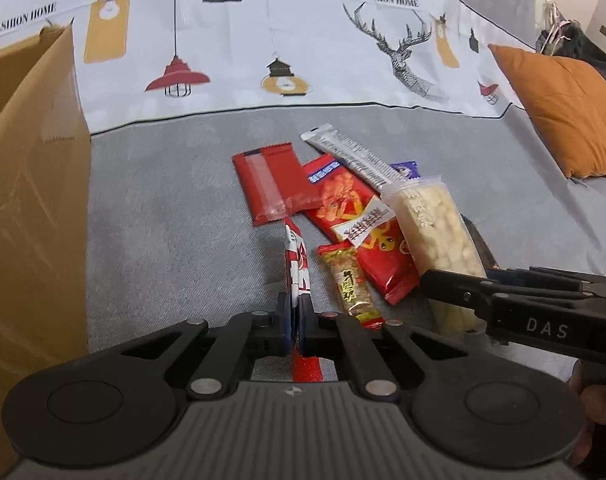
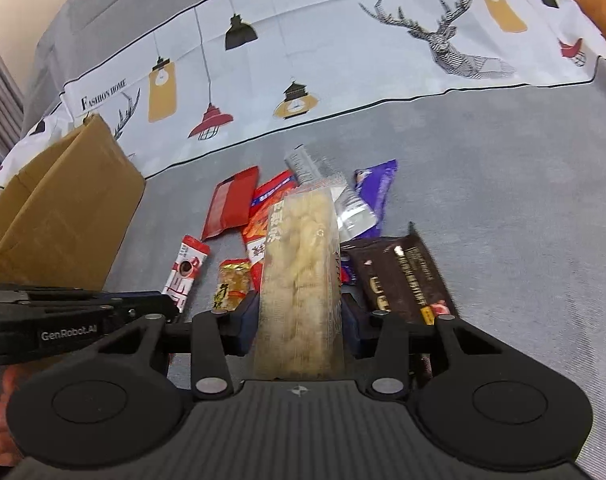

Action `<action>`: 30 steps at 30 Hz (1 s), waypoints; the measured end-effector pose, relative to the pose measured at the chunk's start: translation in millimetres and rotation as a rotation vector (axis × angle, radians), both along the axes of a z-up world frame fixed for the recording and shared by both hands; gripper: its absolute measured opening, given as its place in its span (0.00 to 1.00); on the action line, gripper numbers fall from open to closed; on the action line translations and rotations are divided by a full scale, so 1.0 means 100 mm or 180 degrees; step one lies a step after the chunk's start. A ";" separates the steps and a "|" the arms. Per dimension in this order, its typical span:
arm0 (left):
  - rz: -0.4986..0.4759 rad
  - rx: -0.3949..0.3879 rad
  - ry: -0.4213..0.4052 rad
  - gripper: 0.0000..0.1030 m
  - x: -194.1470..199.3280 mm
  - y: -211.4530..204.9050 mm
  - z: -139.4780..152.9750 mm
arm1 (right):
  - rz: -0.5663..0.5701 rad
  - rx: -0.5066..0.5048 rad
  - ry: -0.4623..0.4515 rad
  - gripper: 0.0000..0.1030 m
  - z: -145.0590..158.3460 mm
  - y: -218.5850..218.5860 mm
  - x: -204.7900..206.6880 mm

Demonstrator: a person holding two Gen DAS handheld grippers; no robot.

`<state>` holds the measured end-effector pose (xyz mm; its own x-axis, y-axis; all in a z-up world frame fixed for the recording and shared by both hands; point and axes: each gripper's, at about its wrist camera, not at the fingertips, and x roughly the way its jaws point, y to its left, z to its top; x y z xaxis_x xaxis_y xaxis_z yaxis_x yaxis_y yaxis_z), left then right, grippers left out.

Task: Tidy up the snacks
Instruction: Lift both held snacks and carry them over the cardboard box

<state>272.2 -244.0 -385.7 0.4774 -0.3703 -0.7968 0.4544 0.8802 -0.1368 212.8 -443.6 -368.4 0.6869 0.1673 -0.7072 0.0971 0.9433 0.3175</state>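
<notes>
A pile of snack packets lies on a grey sofa seat. My left gripper is shut on a thin red-and-white stick packet, held edge-on; the packet also shows in the right wrist view. My right gripper is shut on a clear bag of pale puffed snacks, which also shows in the left wrist view. The pile holds a plain red packet, a red-and-orange packet, a small gold bar, a silver stick, a purple packet and a dark brown packet.
An open cardboard box stands at the left, also in the right wrist view. A printed white cloth covers the sofa back. An orange cushion lies at the right. Bare grey seat extends right of the pile.
</notes>
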 end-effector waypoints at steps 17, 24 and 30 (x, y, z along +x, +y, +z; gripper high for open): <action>-0.0066 0.0146 -0.0197 0.03 -0.26 -0.01 0.44 | 0.0156 0.0019 -0.0293 0.43 0.38 0.00 -0.20; -0.0084 0.0034 -0.0445 0.03 -0.55 0.22 0.86 | 0.0170 0.0093 -0.0474 0.43 0.70 0.27 -0.45; 0.0045 -0.0111 -0.0623 0.03 -0.79 0.58 1.22 | 0.0221 0.0150 -0.0577 0.43 0.97 0.65 -0.60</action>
<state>193.3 -186.1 -263.7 0.6274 -0.3883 -0.6750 0.4630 0.8830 -0.0776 152.3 -378.4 -271.1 0.7880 0.2486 -0.5632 -0.0305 0.9294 0.3677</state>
